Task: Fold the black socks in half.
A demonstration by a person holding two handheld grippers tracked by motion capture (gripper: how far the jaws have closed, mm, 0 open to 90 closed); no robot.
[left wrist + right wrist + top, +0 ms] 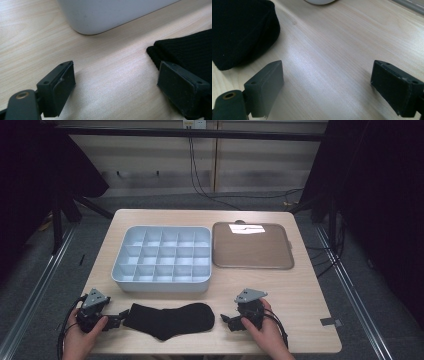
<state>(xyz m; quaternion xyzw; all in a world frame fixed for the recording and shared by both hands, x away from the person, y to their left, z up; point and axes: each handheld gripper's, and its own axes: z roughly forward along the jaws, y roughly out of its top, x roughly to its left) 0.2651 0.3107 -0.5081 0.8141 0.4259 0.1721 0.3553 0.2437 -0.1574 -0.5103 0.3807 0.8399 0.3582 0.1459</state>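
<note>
Presently the work stands at the approach stage: neither claw has taken hold of anything. The black sock point(169, 320) lies flat on the tabletop point(300, 290) near its front edge, just in front of the grey compartment box point(162, 257) and between the two hands.

Orientation: the sock's long axis runs left to right across the high view. The narrower end points at the left claw point(116, 318); the broad rounded end points toward the right claw point(226, 320).

Left claw: jaws wide apart, nothing between them, resting low at the sock's left end. In the left gripper view the sock's ribbed edge point(185, 52) sits just beside one jaw, whether touching I cannot tell.

Right claw: jaws likewise wide apart and empty, near the rounded end but apart from it; in the right gripper view the sock point(239, 32) lies off to one side.

Judgement: the next move calls for each claw to close in on its own end of the sock and pinch fabric off the tabletop. The brown tray point(252, 245) plays no part yet.
</note>
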